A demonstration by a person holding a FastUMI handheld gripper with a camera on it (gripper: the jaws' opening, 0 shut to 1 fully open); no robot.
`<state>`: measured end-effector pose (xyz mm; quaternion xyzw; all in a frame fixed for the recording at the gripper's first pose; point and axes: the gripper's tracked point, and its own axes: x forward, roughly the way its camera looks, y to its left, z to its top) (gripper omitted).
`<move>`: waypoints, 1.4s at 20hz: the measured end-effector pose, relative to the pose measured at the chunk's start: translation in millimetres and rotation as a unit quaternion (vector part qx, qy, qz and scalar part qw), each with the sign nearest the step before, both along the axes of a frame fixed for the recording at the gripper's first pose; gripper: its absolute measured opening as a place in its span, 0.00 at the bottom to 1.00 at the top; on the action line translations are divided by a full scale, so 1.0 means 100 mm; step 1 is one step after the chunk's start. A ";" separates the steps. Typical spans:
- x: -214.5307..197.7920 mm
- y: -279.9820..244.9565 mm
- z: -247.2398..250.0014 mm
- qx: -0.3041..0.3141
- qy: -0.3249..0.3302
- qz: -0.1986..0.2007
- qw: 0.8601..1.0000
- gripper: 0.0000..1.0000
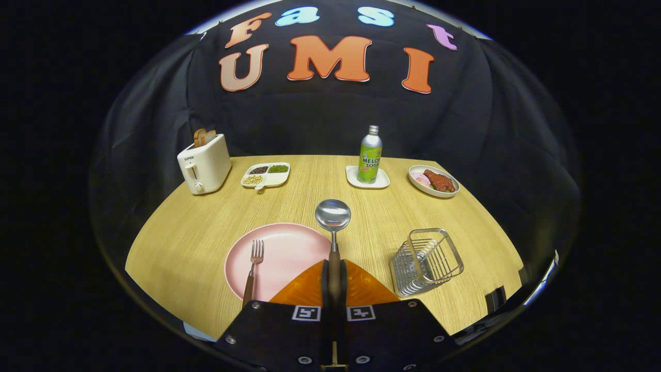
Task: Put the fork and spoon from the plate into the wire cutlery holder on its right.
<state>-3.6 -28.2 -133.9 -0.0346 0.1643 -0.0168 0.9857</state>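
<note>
- My jaws pinch the spoon (333, 227) by its handle, bowl pointing straight ahead.
- The wire cutlery holder (426, 261) lies just right of them, tilted.

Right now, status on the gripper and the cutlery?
Gripper shut on spoon, held above the table. Fork on pink plate. Wire cutlery holder to the right, path open.

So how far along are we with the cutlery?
Nothing is in the wire cutlery holder yet. In hand: the gripper is shut on the spoon, its fingers clamping the handle with the bowl raised ahead of them. Left: drop the spoon into the holder, then fetch the fork, which lies on the pink plate.
</note>
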 end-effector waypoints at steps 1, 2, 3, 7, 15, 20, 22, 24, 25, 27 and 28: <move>-0.01 -0.04 0.04 0.001 -0.002 -0.004 1.000 0.04; -0.03 -0.09 0.09 0.002 -0.006 -0.009 1.000 0.04; -0.04 -0.12 0.13 0.002 -0.008 -0.012 1.000 0.04; -0.12 -0.31 0.26 0.001 -0.012 -0.025 1.000 0.04; -0.30 -0.93 0.36 -0.020 0.024 -0.048 0.998 0.04; -0.33 -1.25 0.32 -0.023 0.059 -0.065 0.996 0.04; -0.34 -1.35 0.25 -0.026 0.080 -0.069 0.994 0.04; -0.36 -1.43 0.17 -0.031 0.101 -0.073 0.992 0.04; -0.37 -1.46 0.14 -0.033 0.109 -0.074 0.991 0.04; -0.37 -1.49 0.08 -0.034 0.128 -0.071 0.989 0.04; -0.37 -1.49 0.05 -0.036 0.139 -0.068 0.987 0.04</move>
